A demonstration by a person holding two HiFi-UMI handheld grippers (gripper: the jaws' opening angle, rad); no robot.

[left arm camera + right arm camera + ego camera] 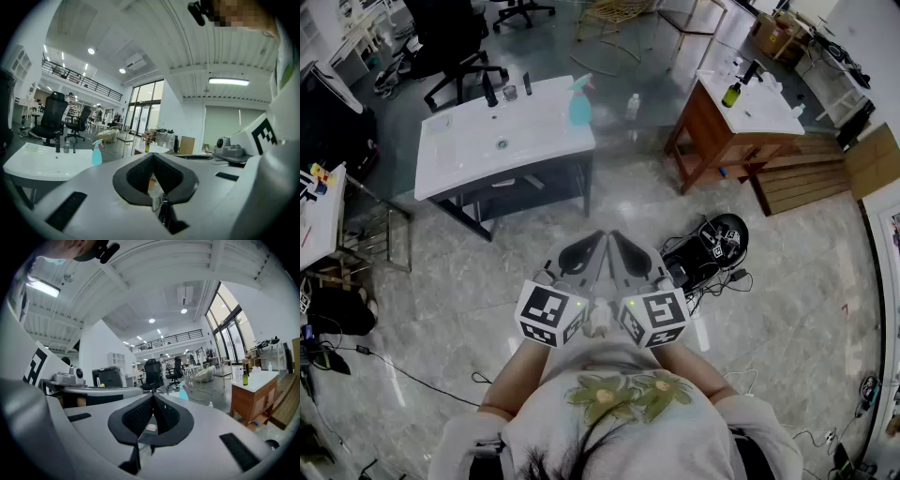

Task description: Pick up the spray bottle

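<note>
1. Currently our left gripper is pressed together with nothing in it. We hold it close to the chest, well apart from the goal.
2. The spray bottle stands upright near the right edge of the white table, untouched. We judge the step in hand to be the approach.
3. To do it well, we should walk up and spread one gripper early. Then we come in level at the bottle's body, below its trigger head, keeping clear of the dark items farther left.
4. Our right gripper is likewise pressed together and empty.
5. Only the head view shows the bottle's place on the table and the open floor between us and it. The gripper views show the bottle side-on, standing straight.
</note>
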